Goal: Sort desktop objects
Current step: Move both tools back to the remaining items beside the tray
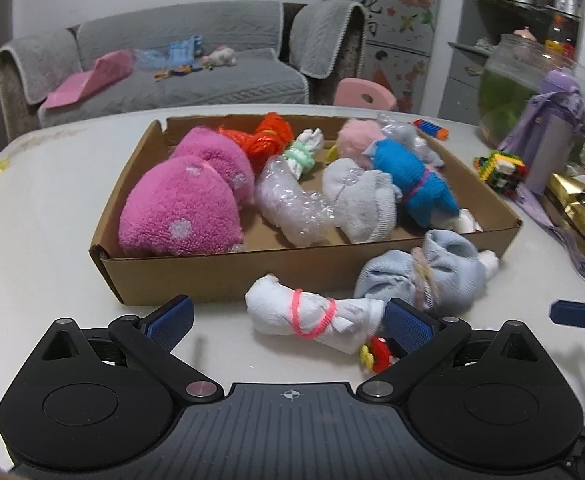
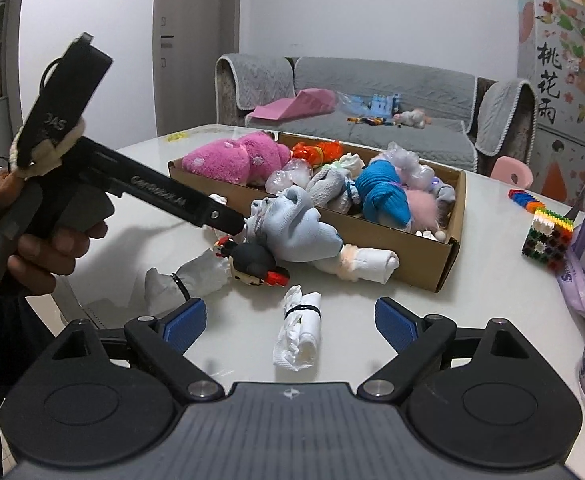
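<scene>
The cardboard box [image 1: 220,276] is sitting mid-surface collecting sorted soft bundles, while the left gripper [image 1: 288,320], fingers spread open, is straddling the pink-banded white roll [image 1: 304,316] lying just outside it, and the right gripper [image 2: 290,320] is apparently gaping empty around the black-banded white roll [image 2: 298,332].

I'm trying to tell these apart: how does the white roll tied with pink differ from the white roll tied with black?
The pink-banded roll wears two pink loops; the black-banded roll has one black band. The pink-banded roll lies between the left gripper fingers; the black-banded roll lies between the right gripper fingers. Both are white, lie outside the cardboard box, and neither is gripped.
</scene>
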The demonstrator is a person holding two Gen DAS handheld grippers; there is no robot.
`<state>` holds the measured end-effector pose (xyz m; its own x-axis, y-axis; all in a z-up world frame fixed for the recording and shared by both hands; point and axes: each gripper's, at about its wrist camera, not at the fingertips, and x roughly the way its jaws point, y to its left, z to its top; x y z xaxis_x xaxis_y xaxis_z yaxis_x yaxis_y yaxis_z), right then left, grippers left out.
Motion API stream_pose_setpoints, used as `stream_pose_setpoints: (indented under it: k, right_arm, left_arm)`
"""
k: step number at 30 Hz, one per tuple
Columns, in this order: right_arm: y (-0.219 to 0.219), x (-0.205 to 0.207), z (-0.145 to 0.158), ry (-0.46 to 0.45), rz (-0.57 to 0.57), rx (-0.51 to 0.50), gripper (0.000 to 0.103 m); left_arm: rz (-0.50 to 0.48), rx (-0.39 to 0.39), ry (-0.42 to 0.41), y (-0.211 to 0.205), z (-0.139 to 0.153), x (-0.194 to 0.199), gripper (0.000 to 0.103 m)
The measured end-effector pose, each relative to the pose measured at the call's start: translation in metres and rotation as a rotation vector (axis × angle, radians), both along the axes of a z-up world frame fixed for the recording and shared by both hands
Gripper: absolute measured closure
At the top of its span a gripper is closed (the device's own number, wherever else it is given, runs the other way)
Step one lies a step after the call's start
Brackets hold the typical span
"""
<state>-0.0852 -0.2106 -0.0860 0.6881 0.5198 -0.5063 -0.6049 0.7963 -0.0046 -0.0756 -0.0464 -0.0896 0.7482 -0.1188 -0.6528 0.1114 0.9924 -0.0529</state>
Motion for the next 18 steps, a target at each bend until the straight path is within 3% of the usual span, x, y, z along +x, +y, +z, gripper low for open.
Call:
stream_pose_setpoints:
  k: [12,16,18]
  right_arm:
    - [0.006,-0.002,-0.012,0.034,-0.008,-0.015,0.013]
    - [0.007,0.0,-0.015,0.055,-0.008,-0.012,0.017]
    - [0.008,0.001,-0.017,0.064,-0.016,-0.02,0.021]
  left_arm:
    - [0.045,0.053,-0.003,-0.002,-0.008,0.008,0.002]
    - [0.079,0.067,0.014,0.003,-0.012,0.009,0.006]
    - [0.091,0.06,0.025,0.009,-0.013,0.008,0.014]
